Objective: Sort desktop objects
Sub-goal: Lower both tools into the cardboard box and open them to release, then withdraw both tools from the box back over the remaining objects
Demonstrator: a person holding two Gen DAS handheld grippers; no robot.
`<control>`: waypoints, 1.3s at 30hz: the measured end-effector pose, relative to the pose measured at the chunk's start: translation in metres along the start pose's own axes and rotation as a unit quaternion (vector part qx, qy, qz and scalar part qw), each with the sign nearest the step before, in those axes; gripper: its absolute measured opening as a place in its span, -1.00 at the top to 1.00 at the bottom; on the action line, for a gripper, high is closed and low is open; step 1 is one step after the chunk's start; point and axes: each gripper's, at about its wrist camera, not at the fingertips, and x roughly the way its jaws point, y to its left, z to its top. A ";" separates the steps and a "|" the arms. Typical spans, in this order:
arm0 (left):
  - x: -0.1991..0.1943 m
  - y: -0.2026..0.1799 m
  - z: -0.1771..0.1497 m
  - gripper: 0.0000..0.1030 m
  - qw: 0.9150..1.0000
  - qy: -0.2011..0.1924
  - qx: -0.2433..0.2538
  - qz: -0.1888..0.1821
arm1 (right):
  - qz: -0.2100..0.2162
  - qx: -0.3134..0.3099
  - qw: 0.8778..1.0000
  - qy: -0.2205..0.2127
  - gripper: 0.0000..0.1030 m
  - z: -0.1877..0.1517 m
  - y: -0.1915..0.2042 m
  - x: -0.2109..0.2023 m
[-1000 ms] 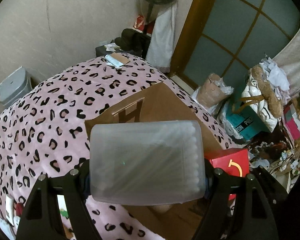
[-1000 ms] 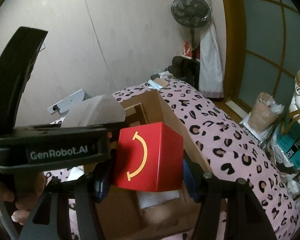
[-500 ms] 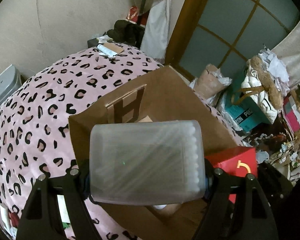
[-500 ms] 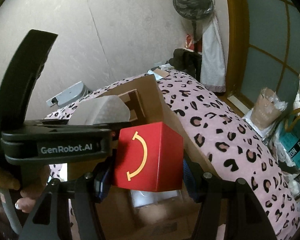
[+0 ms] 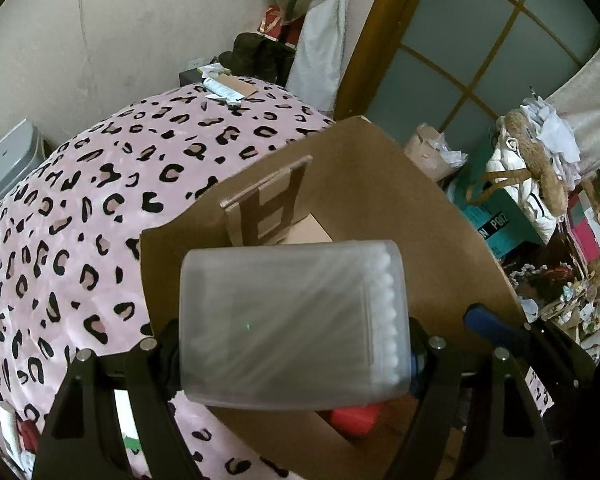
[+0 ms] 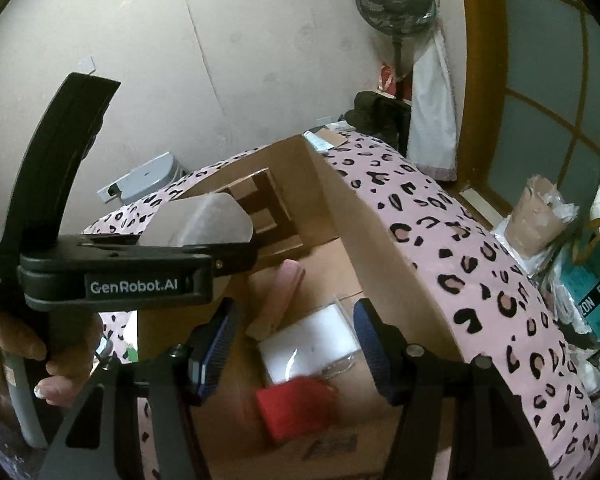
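My left gripper (image 5: 294, 350) is shut on a frosted plastic box of cotton swabs (image 5: 292, 320) and holds it above the open brown paper bag (image 5: 380, 184). In the right wrist view the left gripper (image 6: 112, 276) sits at the left with the swab box (image 6: 204, 220) in it. My right gripper (image 6: 296, 344) is open and empty over the bag's mouth (image 6: 340, 216). The red cube (image 6: 296, 406) is blurred inside the bag below it, beside a white packet (image 6: 308, 344) and a pink item (image 6: 280, 296). The cube also shows in the left wrist view (image 5: 356, 418).
The bag stands on a pink leopard-print cover (image 5: 80, 200). Papers (image 5: 228, 88) lie at its far end. A grey bin (image 5: 8, 160) stands by the wall. Bags and clutter (image 5: 532, 200) fill the floor at the right. A fan (image 6: 396, 4) stands by the door.
My right gripper has opened and the red cube has dropped out of it into the bag. My left gripper has moved closer over the bag with the swab box.
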 end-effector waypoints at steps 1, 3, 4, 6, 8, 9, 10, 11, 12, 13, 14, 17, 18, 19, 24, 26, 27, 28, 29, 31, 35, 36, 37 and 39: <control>0.000 -0.001 0.001 -0.54 1.000 0.001 0.000 -0.001 | -0.002 -0.002 1.000 0.001 -0.19 0.000 0.000 0.000; 0.001 0.000 0.001 -0.55 1.000 0.002 0.000 0.000 | -0.005 -0.003 1.000 0.000 -0.19 0.000 0.000 -0.001; 0.000 -0.001 0.001 -0.55 1.000 0.001 0.000 0.000 | -0.005 -0.005 1.000 0.002 -0.19 -0.001 0.000 0.000; 0.001 -0.001 0.001 -0.55 1.000 0.005 0.000 0.002 | -0.009 -0.003 1.000 0.002 -0.19 -0.001 0.000 -0.001; 0.001 0.000 0.001 -0.56 1.000 0.007 -0.004 0.004 | -0.011 -0.001 1.000 0.002 -0.19 -0.002 -0.001 -0.002; 0.001 0.001 0.001 -0.56 1.000 0.007 -0.007 0.001 | -0.010 0.000 1.000 0.001 -0.19 -0.002 -0.002 -0.004; 0.000 0.000 0.001 -0.58 1.000 0.005 -0.008 0.001 | -0.010 0.001 1.000 0.004 -0.19 -0.002 -0.001 -0.004; -0.003 0.001 0.000 -0.61 1.000 0.000 -0.010 -0.001 | -0.012 0.003 1.000 0.007 -0.19 -0.003 -0.002 -0.004; -0.005 0.000 0.001 -0.67 1.000 -0.003 -0.011 -0.001 | -0.011 0.007 1.000 0.009 -0.19 -0.003 -0.004 -0.006; -0.008 0.000 0.001 -0.68 1.000 -0.006 -0.013 -0.001 | -0.010 0.010 1.000 0.008 -0.19 -0.003 -0.005 -0.007; -0.013 -0.001 0.001 -0.69 1.000 -0.011 -0.013 -0.003 | -0.011 0.013 1.000 0.007 -0.19 -0.003 -0.006 -0.009; -0.027 -0.005 0.002 -0.69 1.000 -0.024 -0.009 -0.004 | -0.012 0.018 1.000 0.002 -0.19 -0.003 -0.007 -0.016; -0.032 -0.006 0.001 -0.69 1.000 -0.028 -0.009 -0.001 | -0.012 0.018 1.000 0.000 -0.19 -0.003 -0.007 -0.019; -0.036 -0.006 0.001 -0.69 0.999 -0.031 -0.010 0.000 | -0.013 0.018 1.000 -0.001 -0.19 -0.002 -0.006 -0.022; -0.068 -0.004 -0.013 -0.69 0.998 -0.054 -0.020 0.009 | -0.013 0.012 1.000 -0.011 -0.19 0.000 0.000 -0.037; -0.077 -0.002 -0.021 -0.69 0.998 -0.058 -0.025 0.011 | -0.011 0.008 1.000 -0.011 -0.19 0.000 0.005 -0.042; -0.084 -0.001 -0.029 -0.69 0.998 -0.060 -0.027 0.015 | -0.010 0.007 1.000 -0.013 -0.19 0.000 0.006 -0.044; -0.087 0.000 -0.034 -0.69 0.998 -0.061 -0.028 0.019 | -0.008 0.007 1.000 -0.014 -0.19 -0.001 0.009 -0.048; -0.092 0.001 -0.041 -0.69 0.997 -0.062 -0.029 0.023 | -0.006 0.006 1.000 -0.013 -0.19 -0.002 0.012 -0.050; -0.100 0.004 -0.055 -0.69 0.997 -0.062 -0.035 0.033 | -0.003 0.003 1.000 -0.014 -0.19 -0.005 0.018 -0.056; -0.118 0.012 -0.085 -0.69 0.995 -0.066 -0.051 0.055 | 0.003 -0.006 1.000 -0.013 -0.19 -0.010 0.031 -0.067; -0.123 0.014 -0.094 -0.69 0.994 -0.067 -0.058 0.058 | 0.006 -0.009 1.000 -0.013 -0.19 -0.012 0.036 -0.070; -0.128 0.016 -0.100 -0.69 0.994 -0.067 -0.063 0.062 | 0.008 -0.011 1.000 -0.013 -0.19 -0.013 0.039 -0.072; -0.140 0.020 -0.116 -0.69 0.992 -0.072 -0.072 0.074 | 0.015 -0.017 1.000 -0.012 -0.19 -0.016 0.048 -0.077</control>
